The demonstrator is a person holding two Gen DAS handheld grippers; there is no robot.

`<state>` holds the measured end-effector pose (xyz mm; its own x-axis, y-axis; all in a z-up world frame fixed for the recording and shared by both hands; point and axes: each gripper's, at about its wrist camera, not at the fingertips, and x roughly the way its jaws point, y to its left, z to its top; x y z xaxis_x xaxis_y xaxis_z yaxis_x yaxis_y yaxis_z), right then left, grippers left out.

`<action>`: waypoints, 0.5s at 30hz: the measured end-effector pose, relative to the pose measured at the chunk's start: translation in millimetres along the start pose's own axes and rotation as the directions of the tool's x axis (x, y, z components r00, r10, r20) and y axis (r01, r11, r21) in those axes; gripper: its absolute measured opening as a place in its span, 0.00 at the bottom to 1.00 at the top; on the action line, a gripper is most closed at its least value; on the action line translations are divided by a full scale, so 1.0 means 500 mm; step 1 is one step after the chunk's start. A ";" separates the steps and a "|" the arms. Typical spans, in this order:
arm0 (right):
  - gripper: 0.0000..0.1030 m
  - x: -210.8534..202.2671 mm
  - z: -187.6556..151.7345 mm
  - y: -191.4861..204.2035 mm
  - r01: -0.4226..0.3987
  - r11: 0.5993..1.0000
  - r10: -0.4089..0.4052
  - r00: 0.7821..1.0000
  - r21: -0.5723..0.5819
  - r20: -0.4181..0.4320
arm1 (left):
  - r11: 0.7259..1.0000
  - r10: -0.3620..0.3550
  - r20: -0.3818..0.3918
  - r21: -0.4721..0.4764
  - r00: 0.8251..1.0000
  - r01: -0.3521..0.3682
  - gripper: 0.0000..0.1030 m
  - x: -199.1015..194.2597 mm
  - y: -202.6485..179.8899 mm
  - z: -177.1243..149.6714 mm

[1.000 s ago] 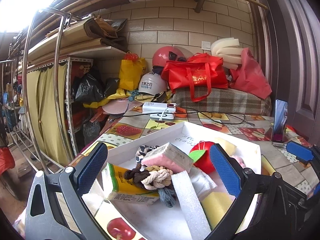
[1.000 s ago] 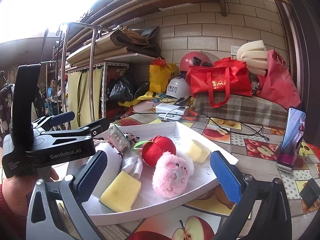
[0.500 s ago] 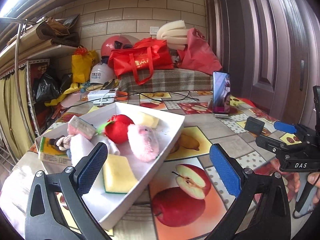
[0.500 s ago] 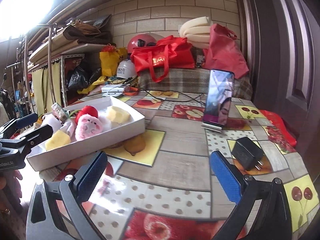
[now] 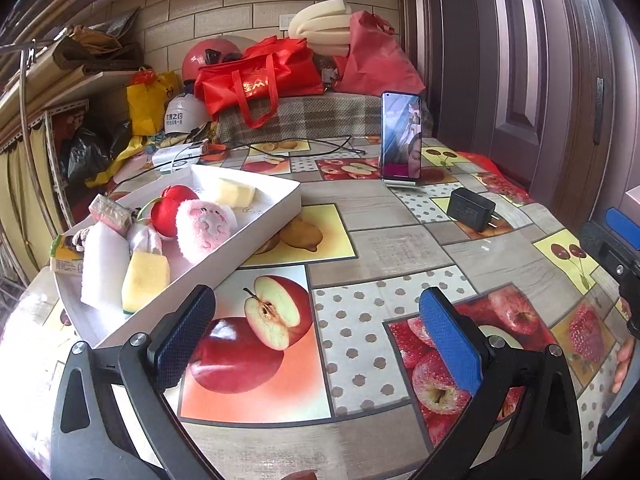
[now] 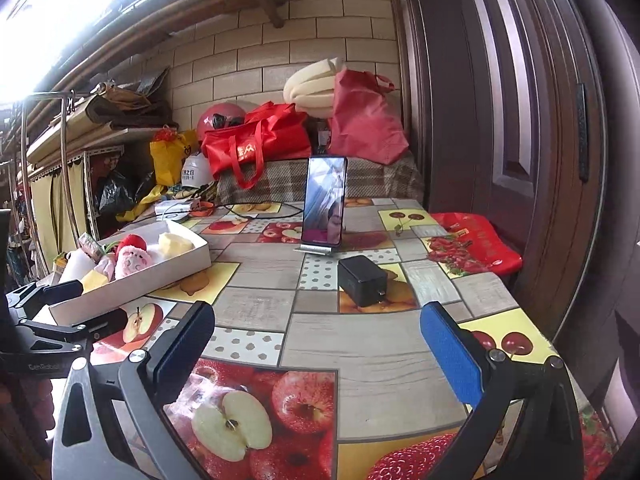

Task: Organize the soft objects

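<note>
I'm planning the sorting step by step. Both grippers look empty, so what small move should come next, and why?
Probably swing the left gripper toward the white tray and line up on the yellow sponge. Both it and the right gripper are open and empty over bare tablecloth, and the sponge lies nearest, at the tray's near end.

Fruit-print table [image 5: 372,248] with white tray [image 5: 256,232], propped phone [image 5: 401,140], black charger [image 5: 472,210], red bag [image 6: 472,242].
</note>
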<state>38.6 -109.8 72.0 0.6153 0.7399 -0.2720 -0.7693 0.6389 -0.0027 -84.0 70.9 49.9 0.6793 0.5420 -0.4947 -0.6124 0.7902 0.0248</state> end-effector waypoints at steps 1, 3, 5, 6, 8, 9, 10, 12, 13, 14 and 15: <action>1.00 -0.008 -0.001 0.005 -0.008 1.000 0.008 1.000 -0.003 0.015 | 1.000 0.011 -0.003 0.010 1.000 -0.011 1.00 0.001 -0.005 0.000; 1.00 -0.012 0.001 0.006 -0.022 1.000 0.022 0.999 0.001 0.025 | 1.000 0.019 -0.014 0.021 1.000 -0.019 1.00 0.006 -0.006 -0.002; 1.00 -0.012 0.002 0.006 -0.018 1.000 0.018 0.999 0.001 0.034 | 1.000 0.022 -0.028 0.020 0.999 -0.021 1.00 0.012 -0.004 -0.002; 1.00 -0.011 0.003 0.004 -0.019 1.000 0.019 0.999 0.005 0.034 | 1.000 0.025 -0.034 0.015 0.999 -0.024 1.00 0.014 -0.001 -0.003; 1.00 -0.008 0.003 0.001 -0.019 1.000 0.019 0.999 0.011 0.026 | 0.999 0.035 -0.042 0.001 0.999 -0.035 1.00 0.016 0.006 -0.004; 1.00 -0.008 0.003 0.000 -0.018 1.000 0.018 1.000 0.012 0.023 | 0.999 0.043 -0.042 -0.008 0.998 -0.043 1.00 0.014 0.010 -0.005; 1.00 -0.008 0.003 -0.001 -0.018 1.000 0.018 1.000 0.012 0.021 | 0.999 0.050 -0.037 -0.016 0.998 -0.051 1.00 0.012 0.015 -0.005; 1.00 -0.010 0.002 0.000 -0.018 1.000 0.017 1.000 0.010 0.024 | 0.996 0.090 -0.016 -0.021 0.996 -0.090 1.00 0.004 0.021 -0.006; 1.00 -0.010 0.002 0.000 -0.018 1.000 0.017 1.000 0.009 0.026 | 0.993 0.117 -0.003 -0.022 0.993 -0.117 1.00 -0.001 0.025 -0.006; 1.00 -0.011 0.002 0.000 -0.018 1.000 0.017 0.999 0.010 0.028 | 0.989 0.144 0.008 -0.021 0.990 -0.144 1.00 -0.005 0.028 -0.006; 1.00 -0.012 0.001 0.001 -0.018 1.000 0.018 0.999 0.010 0.027 | 0.986 0.169 0.016 -0.020 0.986 -0.168 1.00 -0.009 0.030 -0.007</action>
<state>34.8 -113.7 74.1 0.6060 0.7564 -0.2459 -0.7785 0.6276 0.0120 -97.7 79.6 49.7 0.5727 0.6719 -0.4696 -0.7261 0.6817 0.0899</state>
